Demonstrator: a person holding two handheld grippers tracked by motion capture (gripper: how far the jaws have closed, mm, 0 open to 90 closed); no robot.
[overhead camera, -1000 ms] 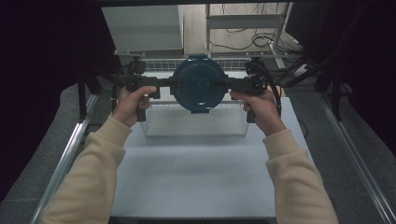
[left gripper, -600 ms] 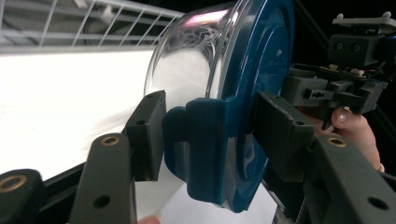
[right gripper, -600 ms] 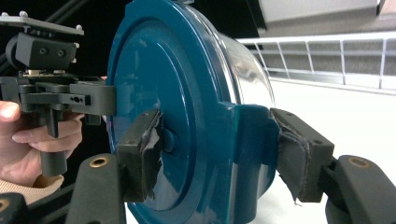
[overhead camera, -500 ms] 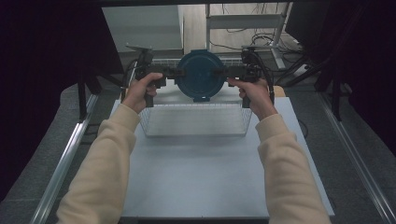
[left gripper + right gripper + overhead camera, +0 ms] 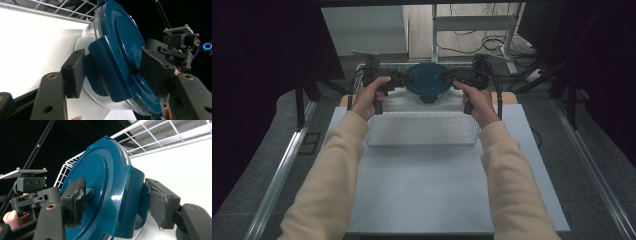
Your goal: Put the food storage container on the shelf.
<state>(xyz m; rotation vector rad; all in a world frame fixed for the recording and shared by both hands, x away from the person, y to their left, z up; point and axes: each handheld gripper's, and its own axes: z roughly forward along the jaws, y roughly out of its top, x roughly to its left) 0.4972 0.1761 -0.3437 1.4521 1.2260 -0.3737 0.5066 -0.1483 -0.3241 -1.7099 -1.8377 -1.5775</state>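
— Where's the blue-lidded clear container (image 5: pixel 428 82)?
— Above the white wire basket's (image 5: pixel 422 131) far end, lifted.
— And the grippers?
— Left gripper (image 5: pixel 393 80) and right gripper (image 5: pixel 453 79) each clamp a lid latch on opposite sides.

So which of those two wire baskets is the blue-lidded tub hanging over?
The far basket, at the table's back edge. Both grippers, left and right, hold the tub there; the near basket sits closer to the person.
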